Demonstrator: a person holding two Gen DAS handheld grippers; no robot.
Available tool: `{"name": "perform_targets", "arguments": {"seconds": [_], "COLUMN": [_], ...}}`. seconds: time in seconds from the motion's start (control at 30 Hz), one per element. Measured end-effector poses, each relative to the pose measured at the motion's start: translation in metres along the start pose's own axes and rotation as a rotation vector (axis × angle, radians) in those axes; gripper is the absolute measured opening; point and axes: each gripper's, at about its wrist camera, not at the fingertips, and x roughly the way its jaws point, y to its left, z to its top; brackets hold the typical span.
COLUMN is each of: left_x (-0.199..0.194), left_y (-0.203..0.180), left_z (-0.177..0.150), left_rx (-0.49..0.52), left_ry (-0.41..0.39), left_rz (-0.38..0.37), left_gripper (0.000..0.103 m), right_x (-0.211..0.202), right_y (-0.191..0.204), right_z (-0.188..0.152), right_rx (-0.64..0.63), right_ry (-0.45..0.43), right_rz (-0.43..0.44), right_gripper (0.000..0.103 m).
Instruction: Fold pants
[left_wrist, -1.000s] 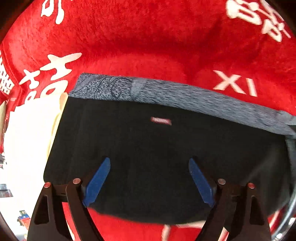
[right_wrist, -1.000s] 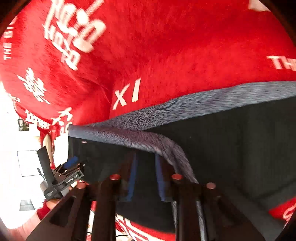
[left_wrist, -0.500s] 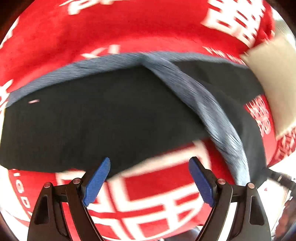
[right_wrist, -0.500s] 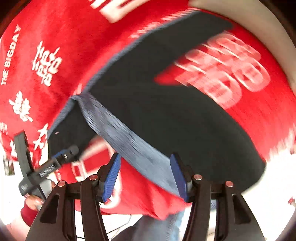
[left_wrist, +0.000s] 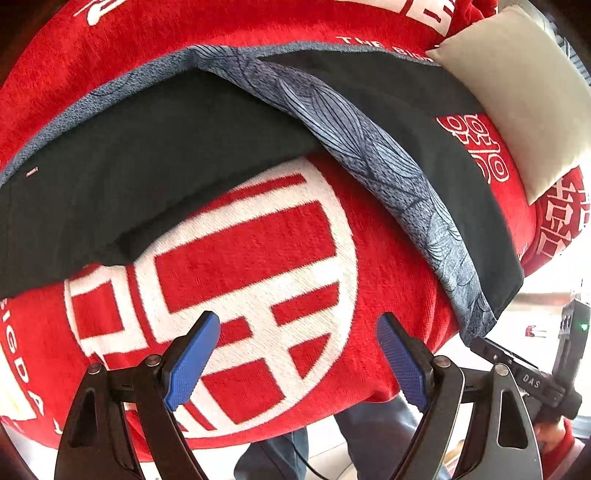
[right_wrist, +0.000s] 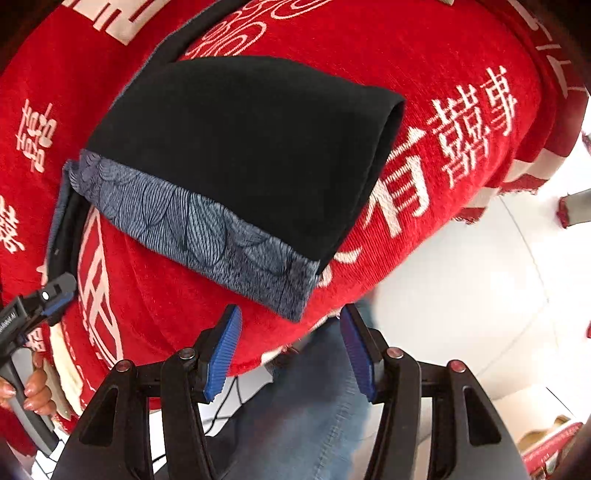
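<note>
A red blanket (left_wrist: 258, 258) with big white lettering fills most of both views and everything lies on it. On it we see the black pants (left_wrist: 147, 155), each leg edged with a blue-grey patterned band. In the left wrist view they run from the left edge up across the top of the frame and then down toward the lower right, so they form a bent shape with the blanket showing in the crook. In the right wrist view one leg (right_wrist: 251, 147) sits in the centre and upper left of the frame, its long axis slanting from upper left to lower right, with the patterned band (right_wrist: 192, 229) along its lower edge and a rounded fold at its right side. A pale cushion (left_wrist: 517, 92) sits in the upper right of the left wrist view, touching the pants' far edge. Our left gripper (left_wrist: 299, 362) stands wide at the bottom of its frame, holding nothing, over bare blanket, with the cloth well above it in the frame. Our right gripper (right_wrist: 291, 347) is also spread and empty, and the lower corner of the band lies just above it, between the lines of its fingers. We judge the right gripper the nearer one, so the next grab likely falls to it, at that band corner.
</note>
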Motion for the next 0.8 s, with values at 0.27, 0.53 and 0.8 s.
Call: {"name": "perform_targets", "arguments": {"seconds": [0.27,0.53,0.8], "left_x": [0.022,0.007,-0.014], "left_y": [-0.026,-0.030,-0.038], "left_z": [0.015,0.053,0.101], "left_rx": [-0.050,-0.112,-0.177], "left_ry": [0.032,-0.005,-0.098], "left_rz": [0.010,0.059,0.118], "left_gripper": [0.088,0.088,0.088], "right_x": [0.013,-0.080,-0.124], "right_y": [0.006,0.023,0.061], "right_z": [0.024,0.118,0.275], "right_rx": [-0.043,-0.122,-0.223], "right_ry": [0.097,0.042,-0.030], "right_rz": [0.186,0.344,0.419], "right_gripper": [0.003,0.003,0.003]}}
